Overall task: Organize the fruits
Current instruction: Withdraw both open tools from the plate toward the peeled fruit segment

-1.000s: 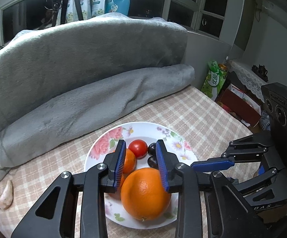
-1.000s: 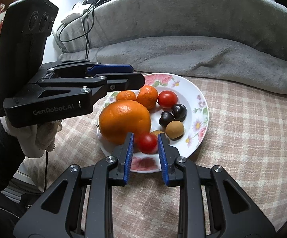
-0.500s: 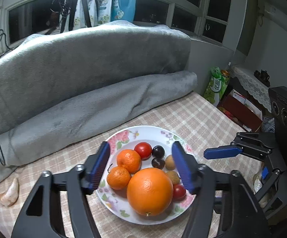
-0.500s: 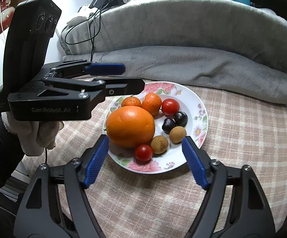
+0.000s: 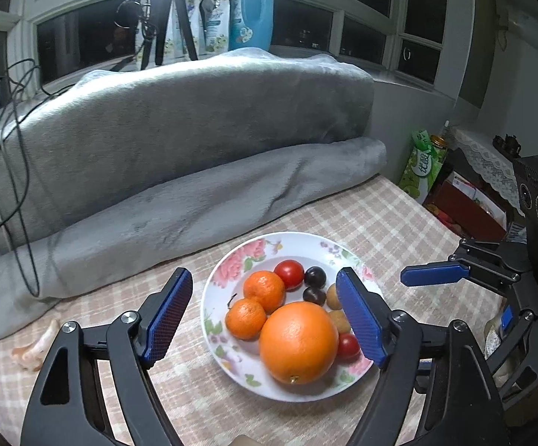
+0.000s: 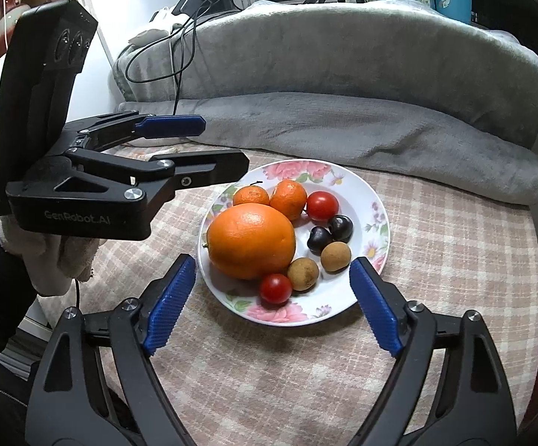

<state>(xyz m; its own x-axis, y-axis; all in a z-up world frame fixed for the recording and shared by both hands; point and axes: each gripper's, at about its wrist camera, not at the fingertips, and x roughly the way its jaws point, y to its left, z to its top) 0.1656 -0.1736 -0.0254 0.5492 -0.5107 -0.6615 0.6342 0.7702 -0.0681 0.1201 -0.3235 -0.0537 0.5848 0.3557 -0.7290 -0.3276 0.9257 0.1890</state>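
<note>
Checked cloth covers the counter [image 6: 436, 241], where the floral plate [image 6: 365, 193] holds all the fruit. Both the left gripper [image 5: 265, 317] and right gripper [image 6: 273, 299] have spread their fingers wide and drawn back, empty, since a second ago.

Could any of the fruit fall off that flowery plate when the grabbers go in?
Maybe. The big orange leans on a small tomato near the plate rim; lifting the orange could let that tomato roll off. The two round brown fruits sit packed against it and might get nudged too. The left gripper and right gripper, both open, crowd the same plate, so they could bump each other.
</note>
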